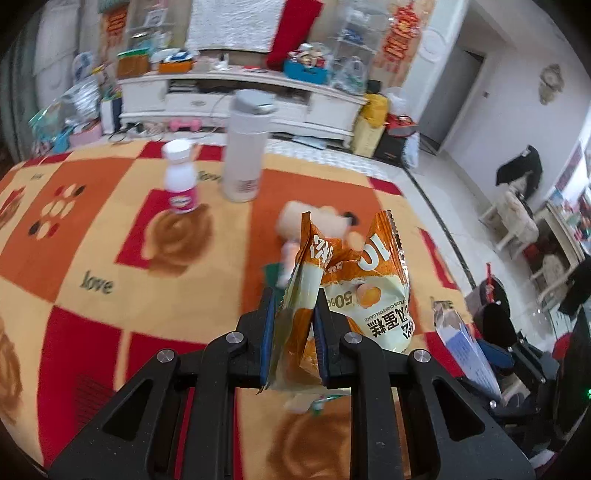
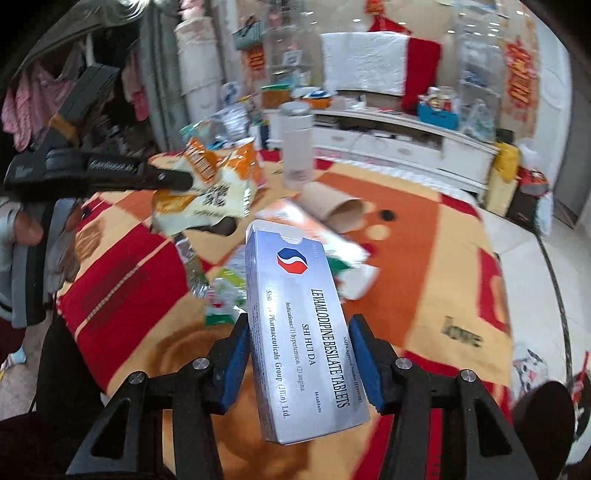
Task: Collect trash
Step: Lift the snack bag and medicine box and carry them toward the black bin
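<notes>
Gripping: cake wrapper (image 1: 354, 295) is pinched by left gripper (image 1: 293, 317), pill box (image 2: 299, 325) clamped lengthwise along right gripper (image 2: 297, 354).

We look across a blanket (image 1: 92, 229) checked in orange, red and cream, with the word "love" on it, towards a long white cabinet (image 1: 236, 96) at the far wall, its top crowded with boxes and bags. Above it hang a white cloth (image 1: 232, 22) and a red cloth (image 1: 295, 29), and red paper ornaments (image 1: 400, 37) decorate the pale wall. To the right we see a light tiled floor (image 1: 458, 206), a dark doorway (image 1: 458, 92) and white chairs (image 1: 517, 218).
</notes>
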A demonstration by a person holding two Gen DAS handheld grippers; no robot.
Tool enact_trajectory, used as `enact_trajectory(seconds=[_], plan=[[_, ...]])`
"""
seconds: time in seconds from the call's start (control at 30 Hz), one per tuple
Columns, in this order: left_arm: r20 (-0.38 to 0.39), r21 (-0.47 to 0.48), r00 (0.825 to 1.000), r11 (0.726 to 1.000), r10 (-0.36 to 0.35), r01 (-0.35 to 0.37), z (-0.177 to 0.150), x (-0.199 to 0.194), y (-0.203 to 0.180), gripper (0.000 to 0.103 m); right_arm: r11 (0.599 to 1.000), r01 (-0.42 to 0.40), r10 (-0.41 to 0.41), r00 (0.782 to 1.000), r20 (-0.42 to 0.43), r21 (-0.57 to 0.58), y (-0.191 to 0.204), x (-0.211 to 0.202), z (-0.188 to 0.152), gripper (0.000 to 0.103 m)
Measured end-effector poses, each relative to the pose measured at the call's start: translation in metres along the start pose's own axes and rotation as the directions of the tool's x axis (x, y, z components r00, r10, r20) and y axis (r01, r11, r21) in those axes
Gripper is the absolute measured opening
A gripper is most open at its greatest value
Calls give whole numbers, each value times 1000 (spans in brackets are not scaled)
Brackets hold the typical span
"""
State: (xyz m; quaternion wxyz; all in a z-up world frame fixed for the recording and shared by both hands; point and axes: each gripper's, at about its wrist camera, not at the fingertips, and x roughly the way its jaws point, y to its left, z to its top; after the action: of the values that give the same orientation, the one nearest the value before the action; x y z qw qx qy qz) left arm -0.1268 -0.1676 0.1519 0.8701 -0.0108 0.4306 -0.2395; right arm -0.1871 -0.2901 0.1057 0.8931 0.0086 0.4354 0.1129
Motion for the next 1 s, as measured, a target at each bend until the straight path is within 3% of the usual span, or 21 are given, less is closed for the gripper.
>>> enact_trajectory(seconds=[0.5, 1.0], plan=[[-50, 133, 995, 987, -88, 94, 5, 37, -99, 17, 981, 118, -120, 993, 6, 157, -83, -38, -33, 51], [-134, 219, 976, 956, -170, 196, -7, 76, -184, 17, 925, 231, -228, 973, -45, 301, -161, -60, -78, 51]])
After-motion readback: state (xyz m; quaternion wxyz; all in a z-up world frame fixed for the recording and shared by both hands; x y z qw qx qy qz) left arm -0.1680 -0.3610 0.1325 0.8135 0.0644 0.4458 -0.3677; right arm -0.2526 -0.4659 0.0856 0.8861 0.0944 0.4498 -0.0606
